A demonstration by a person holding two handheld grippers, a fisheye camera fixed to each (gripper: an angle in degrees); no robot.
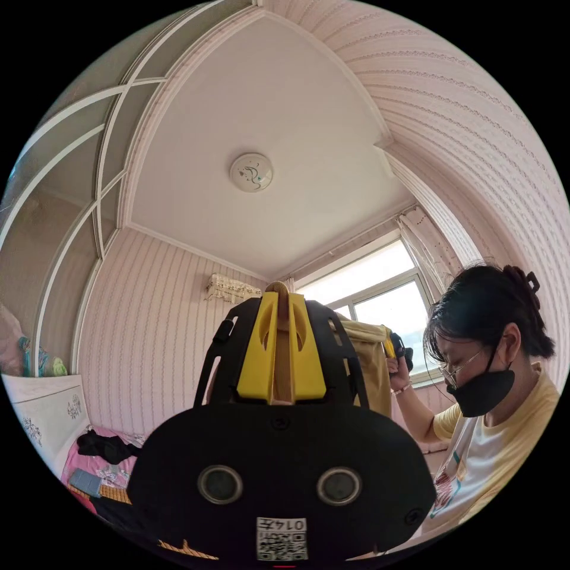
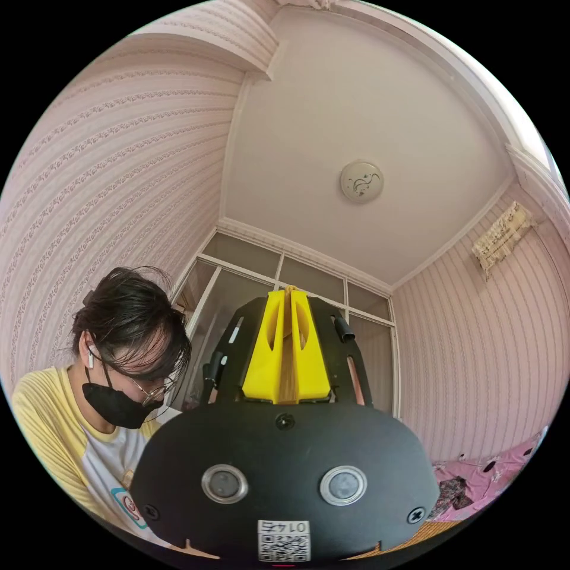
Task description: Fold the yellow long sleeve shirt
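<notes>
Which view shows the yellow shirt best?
The left gripper view: the yellow shirt hangs between the left tool and the right tool. The right gripper view offers just a sliver pinched in its jaws.

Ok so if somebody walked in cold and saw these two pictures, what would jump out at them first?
Probably the yellow-jawed left claw, pointed up at the ceiling with mustard-yellow shirt fabric pinched between its closed jaws; the right claw looks the same. Next, the round ceiling light overhead, and the person in a black mask beside the bright window, looking down.
</notes>
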